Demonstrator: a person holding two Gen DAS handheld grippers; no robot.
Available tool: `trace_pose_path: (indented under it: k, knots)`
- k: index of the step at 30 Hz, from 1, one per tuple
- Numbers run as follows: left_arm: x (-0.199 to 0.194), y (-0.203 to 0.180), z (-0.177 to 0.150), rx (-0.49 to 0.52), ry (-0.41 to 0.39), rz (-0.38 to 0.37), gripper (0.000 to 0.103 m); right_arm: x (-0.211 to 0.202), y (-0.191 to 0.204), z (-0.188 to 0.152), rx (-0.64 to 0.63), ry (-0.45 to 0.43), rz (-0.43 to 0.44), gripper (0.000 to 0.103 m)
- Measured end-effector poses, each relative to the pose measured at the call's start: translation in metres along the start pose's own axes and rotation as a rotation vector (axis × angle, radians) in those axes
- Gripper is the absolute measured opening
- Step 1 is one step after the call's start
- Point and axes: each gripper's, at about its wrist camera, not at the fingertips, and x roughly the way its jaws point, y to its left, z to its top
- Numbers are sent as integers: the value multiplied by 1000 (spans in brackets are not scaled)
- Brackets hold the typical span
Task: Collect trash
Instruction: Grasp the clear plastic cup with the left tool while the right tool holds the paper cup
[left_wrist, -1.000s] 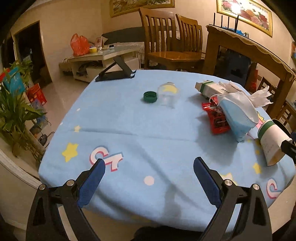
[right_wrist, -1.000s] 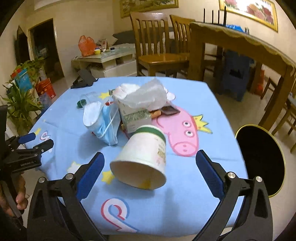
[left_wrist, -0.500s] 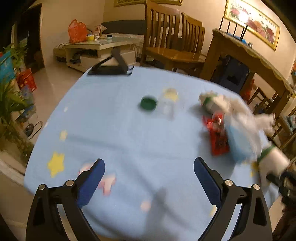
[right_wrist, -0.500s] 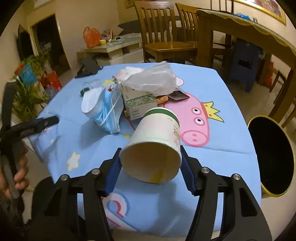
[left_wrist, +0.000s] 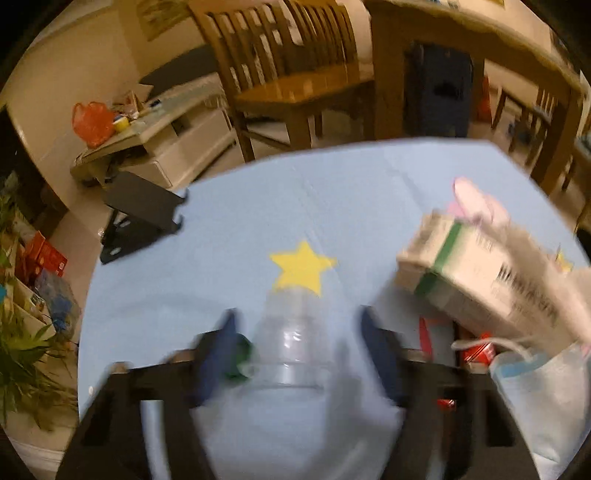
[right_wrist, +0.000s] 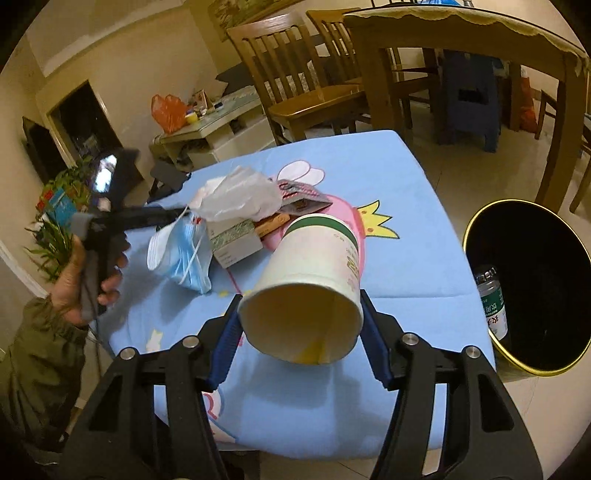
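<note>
My right gripper (right_wrist: 301, 325) is shut on a white paper cup (right_wrist: 314, 280) with a green band, held above the blue tablecloth (right_wrist: 388, 177), mouth toward the camera. My left gripper (left_wrist: 295, 350) is open around a clear plastic bottle (left_wrist: 291, 332); both fingers stand apart from its sides. A green cap (left_wrist: 238, 356) lies by the left finger. A carton (left_wrist: 476, 280) under crumpled white plastic, a blue face mask (left_wrist: 535, 387) and red wrappers (left_wrist: 476, 350) lie to the right. The left wrist view is blurred.
A black bin with a gold rim (right_wrist: 535, 284) stands on the floor right of the table, a bottle inside. A black stand (left_wrist: 144, 218) sits at the table's far left. Wooden chairs (right_wrist: 295, 74) and a big table stand beyond.
My left gripper has moved forward over the table and now straddles the clear bottle. My right gripper closed on the paper cup and lifted it, turning toward the bin.
</note>
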Motion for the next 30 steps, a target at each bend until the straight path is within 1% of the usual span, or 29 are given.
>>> trace_pose_path:
  k: [1, 2, 5, 7, 8, 9, 12, 15, 16, 17, 18, 19, 23, 24, 27, 28, 30]
  knots:
    - [4, -2, -3, 6, 4, 8, 47, -2, 0, 1, 1, -4, 3, 59]
    - [2, -2, -6, 7, -13, 15, 47, -4, 0, 3, 0, -10, 6, 59]
    - [-10, 4, -17, -28, -28, 9, 46, -10, 5, 4, -11, -26, 16, 59]
    - [-27, 16, -27, -96, -61, -48, 46, -14, 9, 5, -21, -41, 18, 59]
    - [-38, 22, -32, -131, -80, -76, 46, -18, 10, 5, -30, -53, 16, 59]
    - [-49, 24, -38, -154, -97, -84, 46, -21, 12, 5, -33, -61, 15, 59]
    - [-84, 27, -51, -184, -146, -83, 47, -33, 12, 6, -39, -93, 14, 59]
    - [-127, 22, -59, -208, -207, -106, 47, -45, 10, 7, -42, -119, 2, 59]
    - [-142, 18, -60, -217, -233, -124, 47, -47, 8, 6, -38, -120, -1, 59]
    - [-157, 13, -61, -229, -257, -157, 47, -47, 6, 6, -34, -118, -2, 59]
    - [-168, 6, -61, -228, -272, -190, 47, -48, 2, 5, -23, -111, -3, 59]
    - [-175, -3, -59, -218, -278, -206, 47, -47, -3, 3, -7, -101, -1, 59]
    - [-195, -60, -52, -127, -290, -284, 47, -55, -26, -1, 54, -95, 6, 59]
    - [-196, -78, -49, -99, -283, -313, 47, -62, -33, -1, 66, -110, 3, 59]
    - [-192, -121, -42, -38, -257, -364, 47, -91, -56, -2, 109, -178, -21, 59]
    - [-191, -143, -39, -2, -254, -373, 47, -100, -66, -1, 125, -201, -31, 59]
    - [-187, -173, -33, 47, -252, -381, 47, -123, -91, -1, 165, -255, -75, 59]
